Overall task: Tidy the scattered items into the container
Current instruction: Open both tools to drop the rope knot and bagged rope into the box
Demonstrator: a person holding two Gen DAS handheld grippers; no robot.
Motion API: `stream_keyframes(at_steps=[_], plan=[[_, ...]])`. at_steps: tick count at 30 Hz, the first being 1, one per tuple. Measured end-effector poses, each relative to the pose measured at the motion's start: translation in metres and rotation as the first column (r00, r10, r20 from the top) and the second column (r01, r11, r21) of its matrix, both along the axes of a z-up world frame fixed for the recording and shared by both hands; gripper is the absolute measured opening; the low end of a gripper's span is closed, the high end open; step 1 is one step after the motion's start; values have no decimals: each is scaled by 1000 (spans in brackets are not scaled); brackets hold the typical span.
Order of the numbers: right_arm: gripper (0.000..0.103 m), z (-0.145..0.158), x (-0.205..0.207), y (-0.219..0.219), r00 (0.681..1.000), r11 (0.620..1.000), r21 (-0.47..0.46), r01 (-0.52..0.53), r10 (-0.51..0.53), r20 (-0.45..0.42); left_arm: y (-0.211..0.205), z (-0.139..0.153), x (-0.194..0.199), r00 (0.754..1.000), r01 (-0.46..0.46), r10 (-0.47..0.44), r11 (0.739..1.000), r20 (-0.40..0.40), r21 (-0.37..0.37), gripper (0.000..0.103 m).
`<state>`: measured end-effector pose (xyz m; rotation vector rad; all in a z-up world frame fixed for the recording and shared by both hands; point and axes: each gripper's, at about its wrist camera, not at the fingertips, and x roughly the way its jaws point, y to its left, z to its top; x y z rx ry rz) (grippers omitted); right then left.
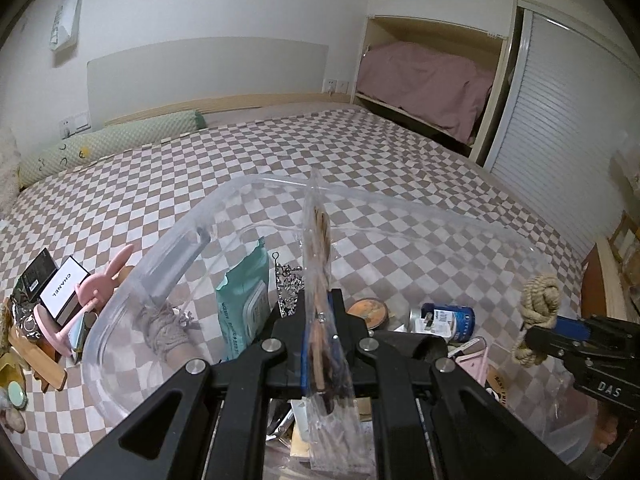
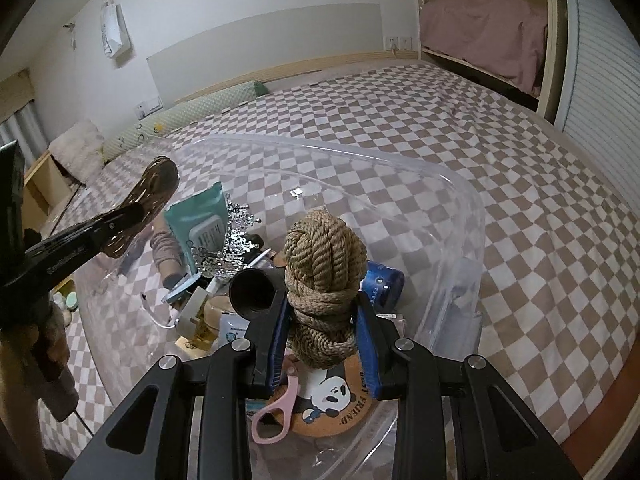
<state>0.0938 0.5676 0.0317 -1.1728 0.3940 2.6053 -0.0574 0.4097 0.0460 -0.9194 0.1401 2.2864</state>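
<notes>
We hold two grippers over a big clear plastic bin (image 1: 168, 248) that sits on a bed with a brown and white checked cover (image 1: 400, 168).

Our left gripper (image 1: 320, 320) is squeezed tight on a see-through bag (image 1: 318, 240) with brown things inside. The bag stands up on its edge, above the bin.

Our right gripper (image 2: 322, 320) is squeezed around a fat knot of tan rope (image 2: 322, 256). The rope knot hangs over the bin too, near its right side.

Down in the bin we see a green pack of wipes (image 1: 244, 296), a shiny silver crown (image 2: 234, 236), a blue can (image 1: 450, 318), pink scissors (image 2: 276, 412) and a round cork mat with a panda (image 2: 336, 400).

On the bed, just left of the bin, lie a pink bunny stand (image 1: 94, 292) and a white box (image 1: 64, 286).
</notes>
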Motion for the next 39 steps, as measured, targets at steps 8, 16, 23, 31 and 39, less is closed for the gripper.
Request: stream_keyframes(at_steps=[8,16,23,31,39], plan=[[38,1,-2,-3,1000,999,42,-11,10,28,-1,-9,-6,1000,-8,8,1000,25,-6,8],[60,6,-1,-11,999,998,52,-37,37,5,0,-16,-9,998,-19,20,1000,51,-20,8],[61,6,-2,-12,999,999,16,-51,51,-8,-5,-18,-10,997,-45,45,999,62,-4,56],[61,9,0,-23,997,997,14,-70,70,-25,-15,-13,-7,996,-55,55,998,66,5,59],[78,15,3,-35,995,997,54,-63,66,-69,-30,-10,-2,995,-80,77,996,66,32,97]])
